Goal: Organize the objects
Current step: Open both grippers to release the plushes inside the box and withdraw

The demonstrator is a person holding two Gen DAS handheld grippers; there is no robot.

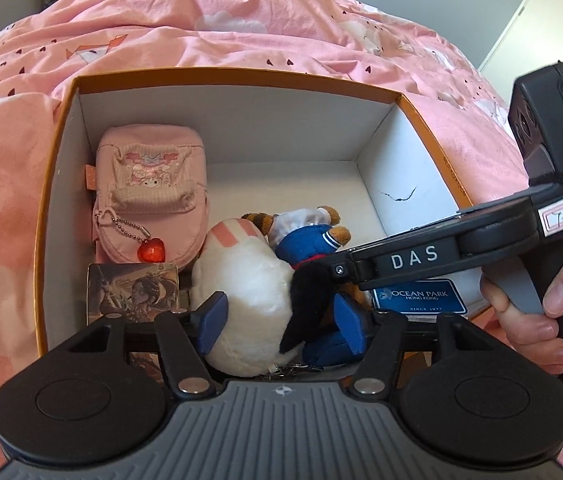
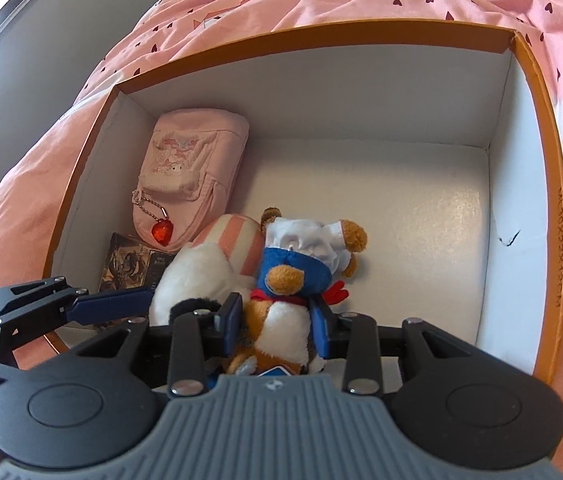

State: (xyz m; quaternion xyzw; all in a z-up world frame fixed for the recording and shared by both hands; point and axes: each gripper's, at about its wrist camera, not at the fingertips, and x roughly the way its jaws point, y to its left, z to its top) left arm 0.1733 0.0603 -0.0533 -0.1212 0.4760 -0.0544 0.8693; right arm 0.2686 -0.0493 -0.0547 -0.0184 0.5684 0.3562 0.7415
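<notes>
Our left claw (image 1: 281, 316) is open wide, with its blue pads on both sides of the soft white plush (image 1: 241, 292); we cannot tell if the pads squeeze it; our right claw (image 2: 277, 324) is partly shut around the fuzzy bear toy (image 2: 285, 300), and its pads press the white tummy; both toys sit low in the cardboard box (image 1: 241, 120), which has orange edges and smooth white walls; the bear toy wears a blue top and a shiny white hat; a pink cloth pouch (image 1: 149, 196) with a bead chain and a red heart charm (image 1: 151, 252) lies by the left wall; a flat picture card (image 1: 133, 292) lies just in front of it; the box rests on a wrinkly pink blanket (image 1: 201, 20).
</notes>
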